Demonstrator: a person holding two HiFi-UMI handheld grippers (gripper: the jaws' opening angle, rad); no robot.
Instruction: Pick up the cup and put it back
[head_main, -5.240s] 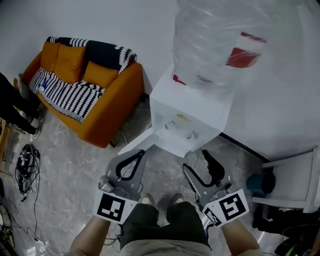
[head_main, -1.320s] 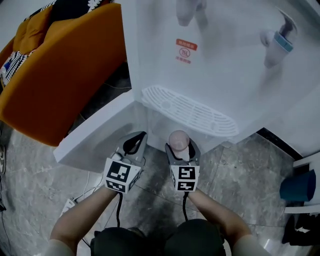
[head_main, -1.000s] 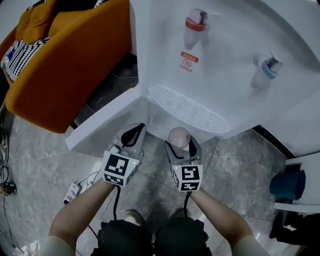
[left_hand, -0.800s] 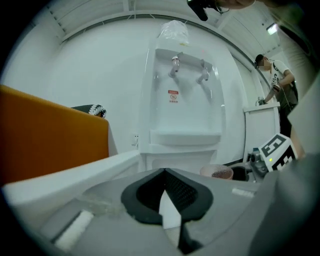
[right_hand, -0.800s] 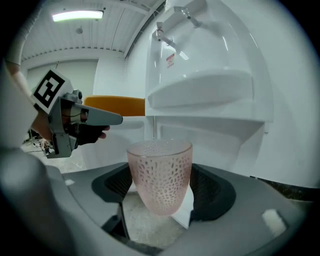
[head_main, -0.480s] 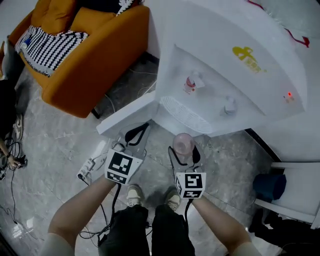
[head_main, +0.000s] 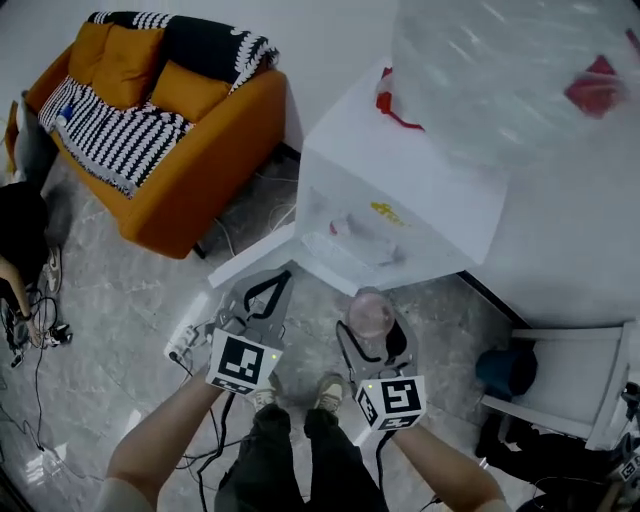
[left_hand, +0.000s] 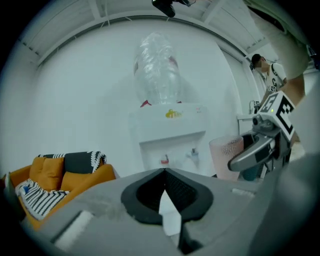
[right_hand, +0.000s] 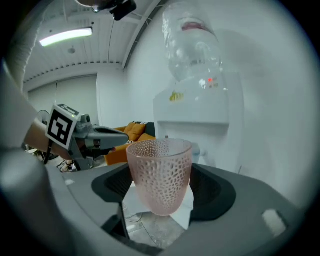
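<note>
Pinches the cup (right_hand: 160, 175) upright in the right gripper (head_main: 373, 335), in the air near the water machine (head_main: 400, 215), ready to go back. Holds the left gripper (head_main: 262, 295) pressed together, empty, aside.

No legible text, labels or numbers.

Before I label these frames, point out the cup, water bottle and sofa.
cup (right_hand: 159, 175), right gripper view, dimpled side wall.
water bottle (head_main: 500, 70), head view, clear plastic side.
sofa (head_main: 215, 165), head view, orange side panel.
</note>
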